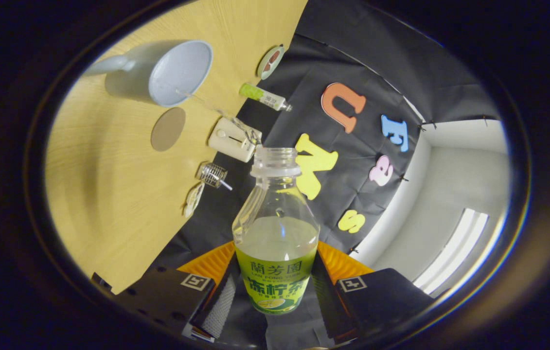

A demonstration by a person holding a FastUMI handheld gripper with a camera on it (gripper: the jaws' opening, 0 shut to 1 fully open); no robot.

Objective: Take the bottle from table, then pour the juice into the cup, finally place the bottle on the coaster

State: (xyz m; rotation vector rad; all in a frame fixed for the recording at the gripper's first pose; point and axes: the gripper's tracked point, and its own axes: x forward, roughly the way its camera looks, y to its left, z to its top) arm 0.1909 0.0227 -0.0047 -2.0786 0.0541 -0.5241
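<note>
A: In the gripper view, what have the fingers got?

B: The gripper (pixel 275 287) is closed about the uncapped juice bottle (pixel 275 228), one finger pressing each side of the labelled lower body. The bottle stands between them, its open neck pointing to twelve o'clock, and pale juice fills it to roughly the shoulder.

A: And the table?

B: The whole scene is rolled, so the wooden table (pixel 109 204) runs off to nine o'clock of the bottle. The bottle is lifted clear of it, so I judge the take to be done.

A: Where's the cup?

B: A pale mug (pixel 172 73) lies at about eleven o'clock from the bottle neck, well apart, its mouth facing the camera. I see no juice in it, though the inside is hard to read. Just below it is a round brown coaster (pixel 168 129), bare.

A: Anything else out there?

B: Near the table's edge: a small white box-like device (pixel 232 139), a little wire-caged object (pixel 213 175), a green-capped tube (pixel 264 97), and a small round dish (pixel 270 62) farther on.

A: So what's left?

B: By my reading, the pour is beginning or just ahead, with the tilt already there. Setting the bottle on the coaster is not yet done.
</note>
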